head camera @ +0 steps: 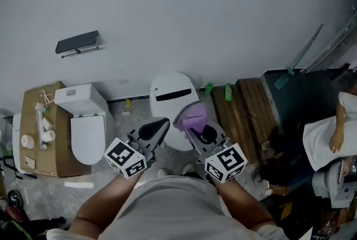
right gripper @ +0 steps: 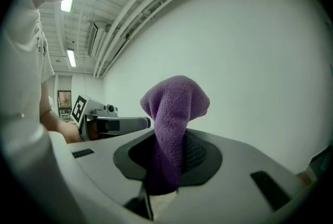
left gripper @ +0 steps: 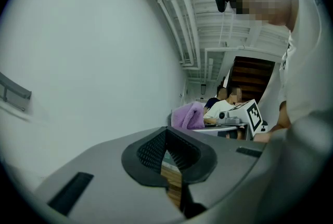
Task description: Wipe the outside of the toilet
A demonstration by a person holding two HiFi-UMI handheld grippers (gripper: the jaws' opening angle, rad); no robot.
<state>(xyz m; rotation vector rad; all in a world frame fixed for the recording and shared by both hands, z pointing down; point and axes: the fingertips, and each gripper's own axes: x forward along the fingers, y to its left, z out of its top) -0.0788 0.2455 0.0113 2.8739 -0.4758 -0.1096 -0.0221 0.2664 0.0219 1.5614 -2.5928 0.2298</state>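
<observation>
A purple terry cloth [right gripper: 174, 113] is clamped between the jaws of the right gripper [right gripper: 169, 160], its bunched end standing up above them. It is held over the front of a white toilet [head camera: 173, 94] crossed by a dark strip and set against the grey wall [head camera: 184, 15]. A second white toilet [head camera: 83, 121], lid closed, is seen further left.

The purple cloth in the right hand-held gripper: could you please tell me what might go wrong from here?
1. The purple cloth is pinched only by one end in the right hand-held gripper; pressed against the toilet, it may pull out.
2. A green bottle stands by the wall beside the toilet; a sweep there could topple it.
3. The shut, empty left hand-held gripper sits close by; the two might bump.
</observation>
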